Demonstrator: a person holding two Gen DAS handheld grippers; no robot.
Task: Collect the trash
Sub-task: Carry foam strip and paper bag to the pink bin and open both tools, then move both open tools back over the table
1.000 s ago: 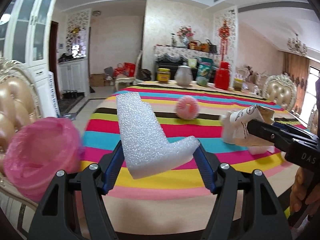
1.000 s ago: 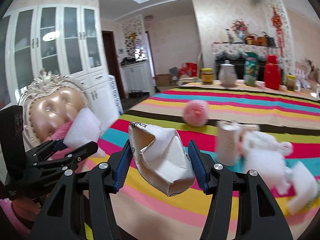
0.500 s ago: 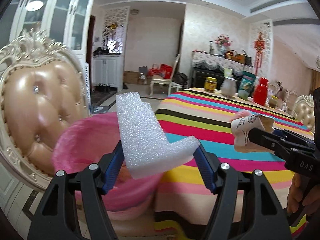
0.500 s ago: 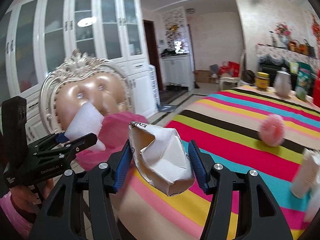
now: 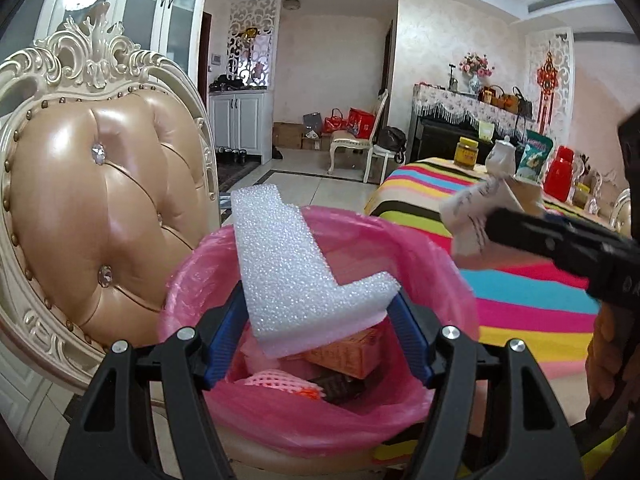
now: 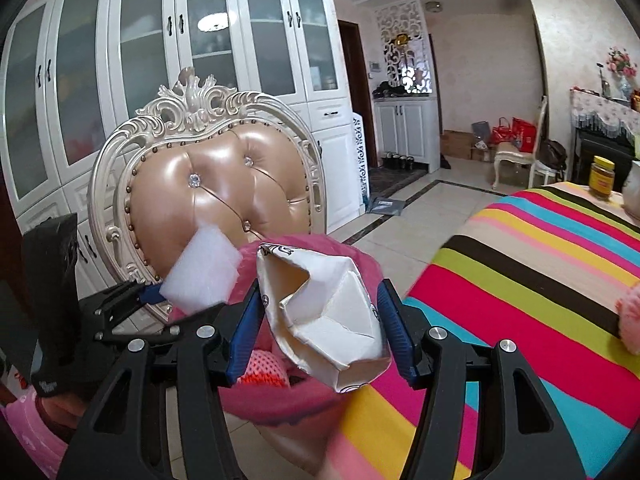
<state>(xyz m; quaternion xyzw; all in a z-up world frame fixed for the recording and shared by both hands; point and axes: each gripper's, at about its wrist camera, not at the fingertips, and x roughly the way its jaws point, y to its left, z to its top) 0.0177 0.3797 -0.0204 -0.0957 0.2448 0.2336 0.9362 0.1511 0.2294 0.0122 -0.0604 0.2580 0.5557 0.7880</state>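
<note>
The left gripper [image 5: 318,334] has its fingers [image 5: 224,344] clamped on an L-shaped piece of white foam [image 5: 292,276], which hangs directly over the open mouth of a bin lined with a pink bag [image 5: 432,256]. Inside the bin lie an orange carton [image 5: 348,350], a pink foam net [image 5: 276,380] and a dark wrapper [image 5: 340,388]. The bin stands on the seat of a cream chair with a tan padded back [image 5: 100,208], just beside the edge of the worktop with its striped cloth [image 5: 532,292].

The right gripper [image 6: 318,330] has its fingers [image 6: 244,332] clamped on a crumpled white paper carton [image 6: 324,316], held near the bin's rim [image 6: 360,258], on the worktop side. In the right wrist view the left gripper [image 6: 160,294] shows at the left with the foam [image 6: 204,268] in front of the chair back [image 6: 224,200]. A hand [image 5: 608,356] grips the right gripper's handle. At the far end of the worktop stand a yellow-lidded jar [image 5: 466,152], a white teapot [image 5: 500,156] and a red flask [image 5: 562,168].
</note>
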